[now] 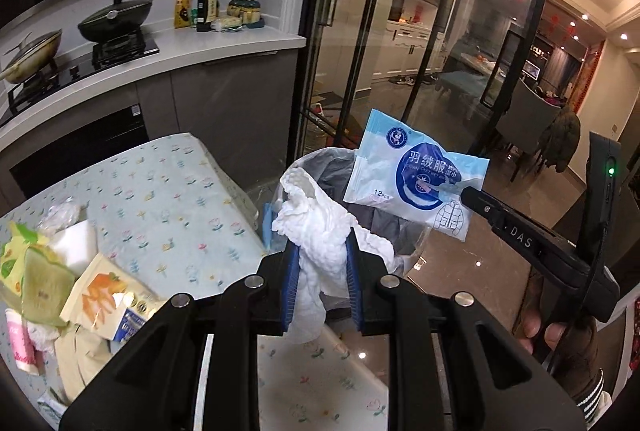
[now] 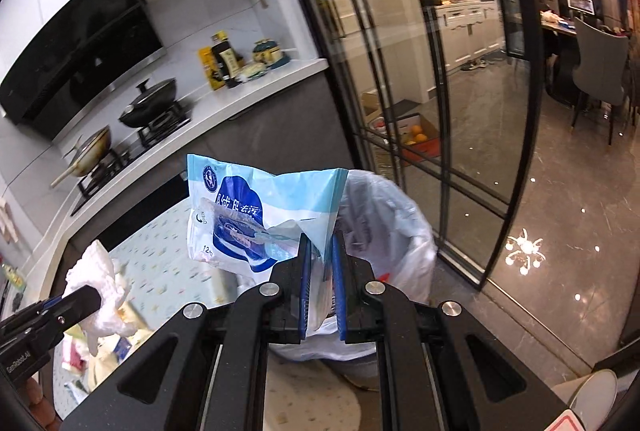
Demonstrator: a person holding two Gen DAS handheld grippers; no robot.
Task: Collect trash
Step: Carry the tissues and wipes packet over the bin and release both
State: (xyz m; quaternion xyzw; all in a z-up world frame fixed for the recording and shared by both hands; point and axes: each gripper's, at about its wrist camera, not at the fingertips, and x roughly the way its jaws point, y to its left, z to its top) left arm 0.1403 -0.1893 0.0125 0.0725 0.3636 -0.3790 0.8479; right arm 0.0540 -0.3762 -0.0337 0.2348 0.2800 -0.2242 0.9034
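The left gripper's (image 1: 322, 263) fingers pinched a crumpled white paper towel (image 1: 316, 219) beside the plastic-lined grey trash bin (image 1: 320, 167); the right gripper's (image 2: 322, 259) fingers clamped a blue-and-white wet-wipe packet (image 2: 260, 207) above that bin.

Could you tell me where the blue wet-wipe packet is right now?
The wet-wipe packet is pinched in the right tongs, held above the lined bin beside the table.

A white countertop (image 1: 224, 47) carries a gas stove (image 1: 80, 65) under a black range hood (image 2: 76, 59) — right of it, black-framed glass doors (image 2: 420, 79) and glossy grey floor (image 2: 568, 215).
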